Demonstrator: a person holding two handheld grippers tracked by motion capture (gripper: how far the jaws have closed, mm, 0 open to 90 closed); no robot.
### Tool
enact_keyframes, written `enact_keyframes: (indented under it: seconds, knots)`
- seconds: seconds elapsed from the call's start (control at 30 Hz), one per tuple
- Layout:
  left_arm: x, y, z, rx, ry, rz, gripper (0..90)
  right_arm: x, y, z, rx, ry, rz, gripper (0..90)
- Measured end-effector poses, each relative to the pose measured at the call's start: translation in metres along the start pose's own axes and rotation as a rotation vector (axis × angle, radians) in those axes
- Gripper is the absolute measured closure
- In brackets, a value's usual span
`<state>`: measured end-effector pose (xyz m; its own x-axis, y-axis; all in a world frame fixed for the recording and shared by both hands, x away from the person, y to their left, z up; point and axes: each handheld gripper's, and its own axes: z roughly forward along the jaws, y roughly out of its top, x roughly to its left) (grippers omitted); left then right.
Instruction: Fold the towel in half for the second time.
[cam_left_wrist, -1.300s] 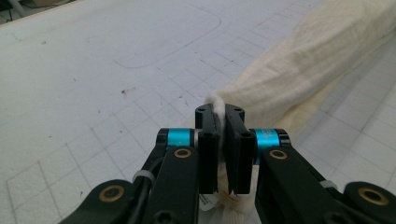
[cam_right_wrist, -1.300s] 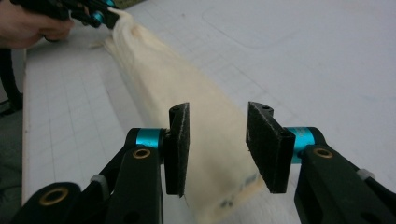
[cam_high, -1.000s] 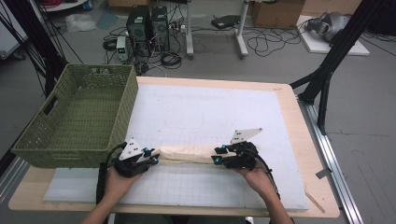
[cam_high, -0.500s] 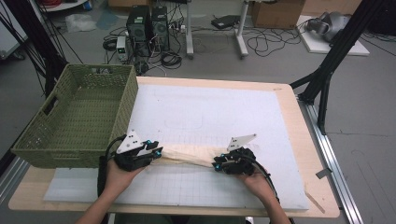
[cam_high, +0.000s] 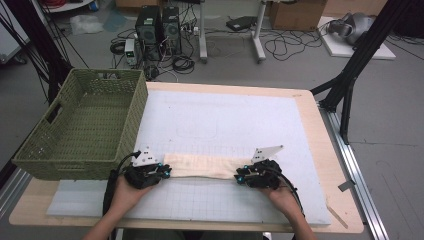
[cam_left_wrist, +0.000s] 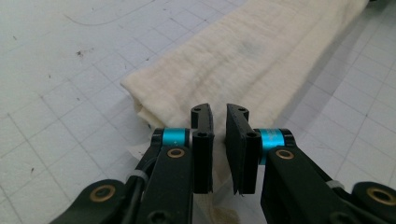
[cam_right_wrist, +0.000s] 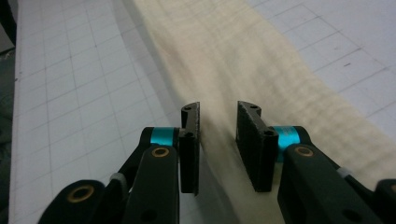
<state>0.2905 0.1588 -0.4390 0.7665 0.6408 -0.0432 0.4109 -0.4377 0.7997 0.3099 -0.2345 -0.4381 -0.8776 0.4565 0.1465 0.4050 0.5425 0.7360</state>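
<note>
High view, cloth: a cream folded cloth lay as a long narrow strip across the near part of the white gridded mat, running left to right between the two grippers.
High view, left gripper: the left gripper sat at the strip's left end, held in the person's left hand, its grey three-cornered plate on top.
High view, right gripper: the right gripper sat at the strip's right end, held in the right hand, a cable trailing from it toward the near edge.
High view, surroundings: a green woven basket stood on the left side of the wooden table, just beside the left gripper and overlapping the mat's left edge; computer towers and loose cables lay on the floor beyond.
Left gripper view, jaws: the left gripper had just been closing; its jaws stood narrow, with a slim gap, and cloth showed in that gap.
Left gripper view, grip: the cloth's end bunched up around the fingertips; whether the pads pressed on it could not be told for certain, though the fabric ran between them.
Left gripper view, cloth: the strip stretched away toward the upper right over the mat.
Right gripper view, jaws: the right gripper had its jaws a little wider, having just opened slightly, with cloth between them.
Right gripper view, grip: the pads stood apart from the fabric at the visible tips.
Right gripper view, cloth: the blurred cream strip ran away from the jaws along the gridded mat.
</note>
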Motion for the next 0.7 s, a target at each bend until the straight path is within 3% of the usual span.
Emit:
enact_keyframes:
  seconds: [0.13,0.23,0.33,0.57,0.7]
  knots:
    - [0.001,0.011,-0.006,-0.074,-0.002,-0.004,77.1,-0.003,0.003,-0.015,-0.06,-0.028,-0.002,67.6]
    - [0.005,0.02,-0.005,-0.098,0.002,0.0,75.9,-0.009,0.003,-0.023,-0.075,-0.061,0.002,66.9]
    - [0.007,0.02,0.0,-0.07,0.005,0.0,75.6,-0.012,0.0,-0.026,-0.058,-0.068,0.01,66.6]
    - [0.012,0.001,0.011,-0.006,0.019,-0.031,69.4,-0.013,-0.014,-0.024,-0.027,-0.071,0.02,64.6]
    - [0.009,0.003,0.014,0.007,0.048,-0.012,72.1,-0.015,-0.014,-0.024,-0.019,-0.093,0.02,61.3]
